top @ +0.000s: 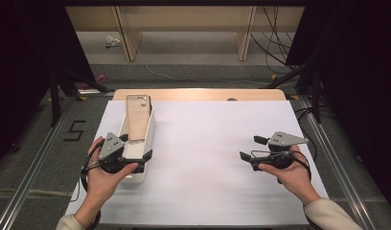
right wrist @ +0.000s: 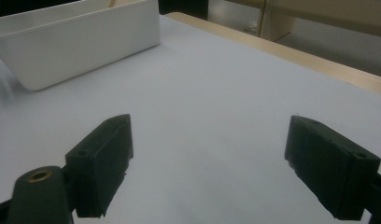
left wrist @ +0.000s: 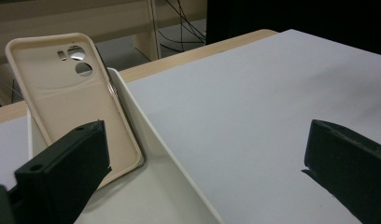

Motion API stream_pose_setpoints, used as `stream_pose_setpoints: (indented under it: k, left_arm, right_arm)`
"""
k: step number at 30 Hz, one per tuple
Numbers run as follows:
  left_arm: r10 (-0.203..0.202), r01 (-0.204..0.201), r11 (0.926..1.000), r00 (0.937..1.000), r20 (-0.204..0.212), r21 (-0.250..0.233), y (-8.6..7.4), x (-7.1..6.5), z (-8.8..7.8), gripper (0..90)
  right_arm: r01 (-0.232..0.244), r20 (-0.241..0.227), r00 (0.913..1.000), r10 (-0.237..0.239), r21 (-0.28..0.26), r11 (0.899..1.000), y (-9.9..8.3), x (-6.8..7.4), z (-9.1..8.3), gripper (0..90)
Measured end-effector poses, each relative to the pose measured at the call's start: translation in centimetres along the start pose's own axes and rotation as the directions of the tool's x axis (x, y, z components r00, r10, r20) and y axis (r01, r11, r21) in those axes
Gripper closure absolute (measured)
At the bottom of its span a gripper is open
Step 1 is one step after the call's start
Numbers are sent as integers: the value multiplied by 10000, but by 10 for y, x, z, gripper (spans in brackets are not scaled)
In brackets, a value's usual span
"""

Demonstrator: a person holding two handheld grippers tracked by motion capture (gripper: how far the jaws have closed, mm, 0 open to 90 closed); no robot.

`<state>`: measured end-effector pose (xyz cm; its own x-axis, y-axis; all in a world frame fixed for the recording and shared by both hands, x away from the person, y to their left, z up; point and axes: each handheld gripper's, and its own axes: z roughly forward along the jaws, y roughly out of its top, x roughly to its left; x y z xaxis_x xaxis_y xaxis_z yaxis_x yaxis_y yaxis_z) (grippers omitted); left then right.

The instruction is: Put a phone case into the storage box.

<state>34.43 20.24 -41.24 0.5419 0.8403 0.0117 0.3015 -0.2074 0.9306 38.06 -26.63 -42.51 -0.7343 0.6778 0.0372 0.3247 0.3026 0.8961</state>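
Note:
A beige phone case (top: 137, 116) leans upright inside a long white bin (top: 149, 129) at the left of the white table (top: 208, 182). My left gripper (top: 135, 146) hovers open at the bin's near end. In the left gripper view its jaws straddle the bin's right wall (left wrist: 165, 154), one inside just in front of the phone case (left wrist: 72, 102), the other over the table. The left gripper (left wrist: 207, 140) holds nothing. My right gripper (top: 249, 147) is open above bare table at the right. In the right gripper view the right gripper (right wrist: 208, 128) faces the bin (right wrist: 76, 42) from a distance.
A wooden strip (top: 198, 94) runs along the table's far edge. Beyond it are floor, wooden furniture legs (top: 244, 38) and loose cables (top: 272, 43). Dark curtains stand at both sides. A metal rail (top: 38, 153) runs along the left of the table.

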Motion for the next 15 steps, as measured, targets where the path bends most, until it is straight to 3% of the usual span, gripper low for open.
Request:
stream_pose_setpoints:
  k: [9,15]
  left_arm:
    - [27,-27,9999,10000,16,112,-10,-3,-3,0]
    - [-94,93,10000,9996,284,19,-12,-4,-2,0]
  right_arm:
    - [-3,38,10000,3,-64,10000,0,0,0,162]
    - [34,42,10000,-34,-73,10000,1,1,0,162]
